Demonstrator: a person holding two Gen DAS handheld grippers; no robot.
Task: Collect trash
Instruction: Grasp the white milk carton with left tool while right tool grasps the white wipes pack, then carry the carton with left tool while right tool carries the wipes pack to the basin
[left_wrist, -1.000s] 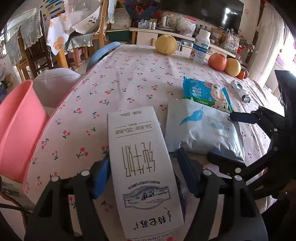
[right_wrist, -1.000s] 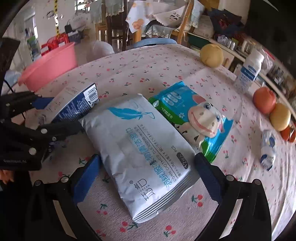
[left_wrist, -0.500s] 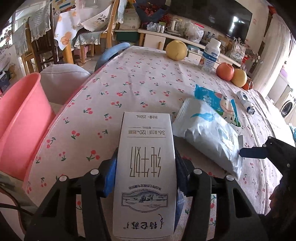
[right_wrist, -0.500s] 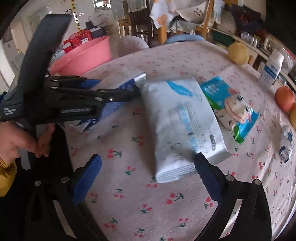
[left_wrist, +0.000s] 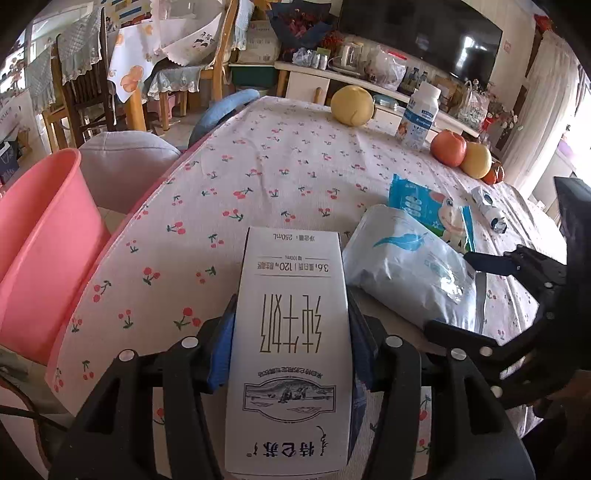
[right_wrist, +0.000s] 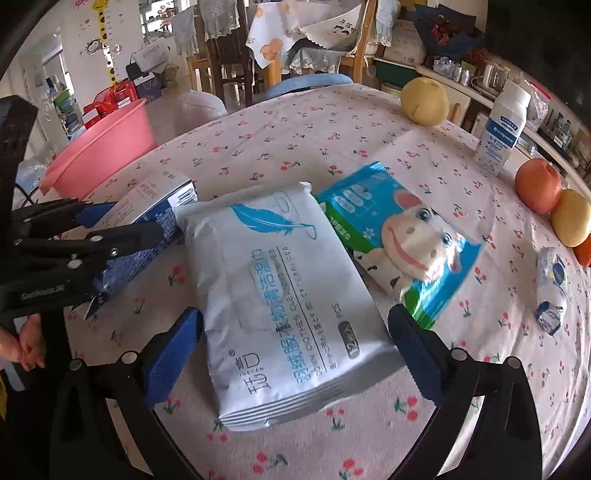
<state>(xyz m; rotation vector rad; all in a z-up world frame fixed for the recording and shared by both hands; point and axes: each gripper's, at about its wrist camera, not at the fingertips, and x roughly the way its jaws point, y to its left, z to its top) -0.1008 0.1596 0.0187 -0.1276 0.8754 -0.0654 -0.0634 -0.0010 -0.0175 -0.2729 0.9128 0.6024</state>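
My left gripper (left_wrist: 291, 332) is shut on a white milk carton (left_wrist: 291, 332) and holds it by its sides over the near table edge. The carton (right_wrist: 151, 206) and left gripper (right_wrist: 122, 236) also show at the left of the right wrist view. My right gripper (right_wrist: 295, 332) is open, its fingers on either side of a white wipes pack (right_wrist: 284, 295) that lies flat on the table. That pack (left_wrist: 410, 262) also shows in the left wrist view, with the right gripper (left_wrist: 480, 291) beside it. A pink basin (left_wrist: 40, 251) stands left of the table.
A blue cow-print wipes pack (right_wrist: 399, 236) lies by the white pack. A crumpled small wrapper (right_wrist: 550, 288) lies at the right. A yellow fruit (right_wrist: 424, 101), a white bottle (right_wrist: 502, 129), and an apple (right_wrist: 537, 184) stand at the far side. The table has a cherry-print cloth (left_wrist: 280, 173). Chairs stand beyond.
My left gripper has closed on the milk carton and raised it slightly. My right gripper swung away, then back, and now straddles the white wipes pack again.
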